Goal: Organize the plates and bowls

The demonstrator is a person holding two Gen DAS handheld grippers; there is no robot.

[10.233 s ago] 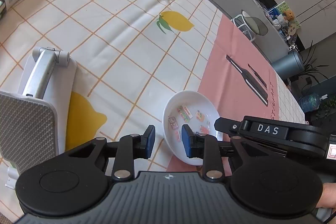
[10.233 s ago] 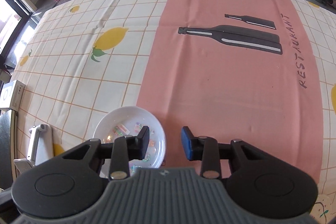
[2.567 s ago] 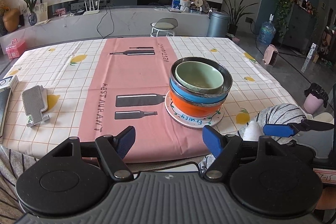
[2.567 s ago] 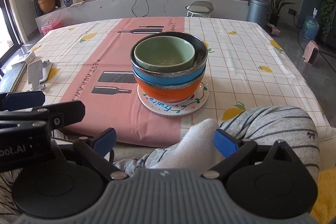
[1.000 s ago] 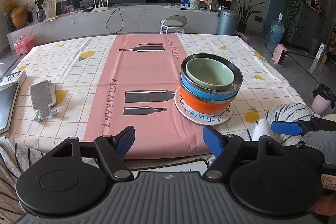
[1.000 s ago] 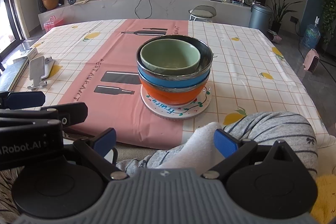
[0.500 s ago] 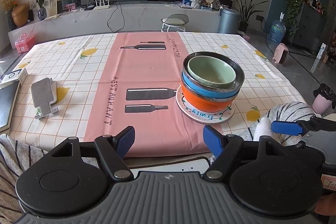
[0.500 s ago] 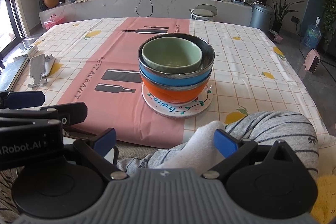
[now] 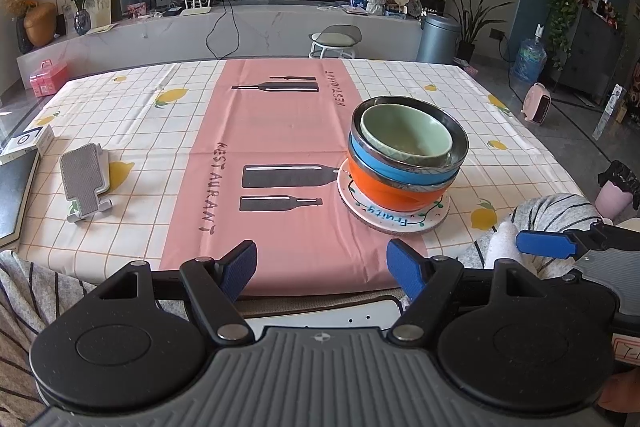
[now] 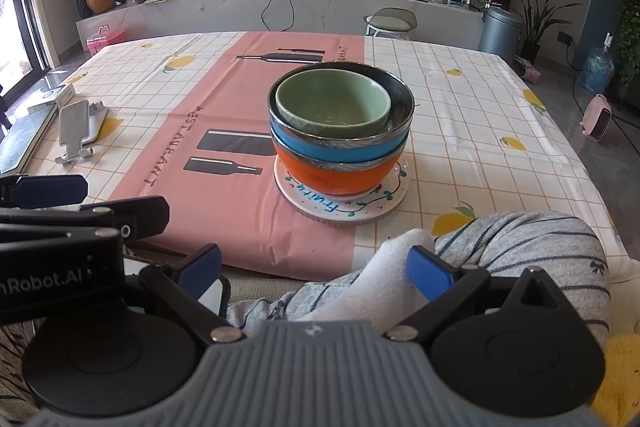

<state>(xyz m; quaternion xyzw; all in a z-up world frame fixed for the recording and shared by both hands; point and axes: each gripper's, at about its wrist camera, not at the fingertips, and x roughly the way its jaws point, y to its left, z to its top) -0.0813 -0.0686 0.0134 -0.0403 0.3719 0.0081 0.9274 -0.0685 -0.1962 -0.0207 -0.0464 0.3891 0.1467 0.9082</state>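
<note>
Right wrist: right claw (image 10: 316,269) wide apart, empty, off table (image 10: 480,131).

"RESTAURANT" is printed in dark letters on the pink runner (image 9: 280,131), read sideways beside the bottle graphics; a second, partly legible copy is seen at the far end. "Fruity" is written in blue on the plate (image 10: 316,205) rim under the bowls. "nRobot.AI" is seen in white, cut off at the frame edge, on the left gripper (image 10: 60,281) body in the right wrist view. A red-edged label is seen at the right edge of the left wrist view, not readable.
</note>
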